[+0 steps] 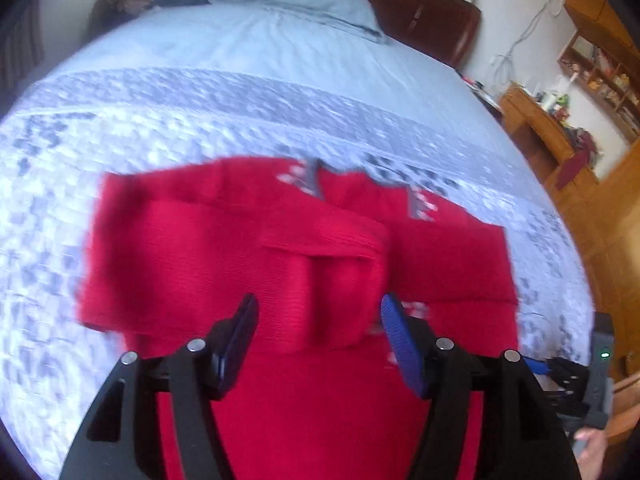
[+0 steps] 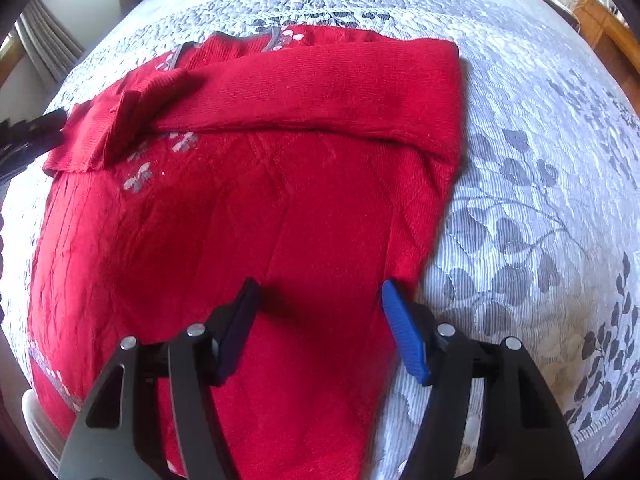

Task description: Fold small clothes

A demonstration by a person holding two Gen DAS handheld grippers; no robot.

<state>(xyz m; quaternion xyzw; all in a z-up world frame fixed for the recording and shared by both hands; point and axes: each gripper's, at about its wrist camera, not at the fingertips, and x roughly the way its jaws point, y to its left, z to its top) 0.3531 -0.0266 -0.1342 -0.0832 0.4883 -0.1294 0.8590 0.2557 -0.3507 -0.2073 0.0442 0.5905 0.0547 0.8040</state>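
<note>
Both of your grippers point steeply down at the red sweater [image 2: 248, 216], which lies flat on the grey floral bedspread [image 2: 520, 208] of the bed. Your left gripper [image 1: 318, 344] hangs above the folded sleeves near the collar end, its jaws spread apart, and nothing is pressed between the pads; the red sleeve cuff [image 1: 336, 292] lies below the gap, not held. That view is blurred. Your right gripper [image 2: 316, 328] hovers over the near right edge of the sweater body, also with its jaws wide and empty, the blue pad [image 2: 404, 336] just at the border of the knit and the bedspread. One sleeve [image 2: 312, 108] is folded across the chest, from the right side to the left. Far on the bed you see a pale blue pillow [image 1: 296, 4].
</note>
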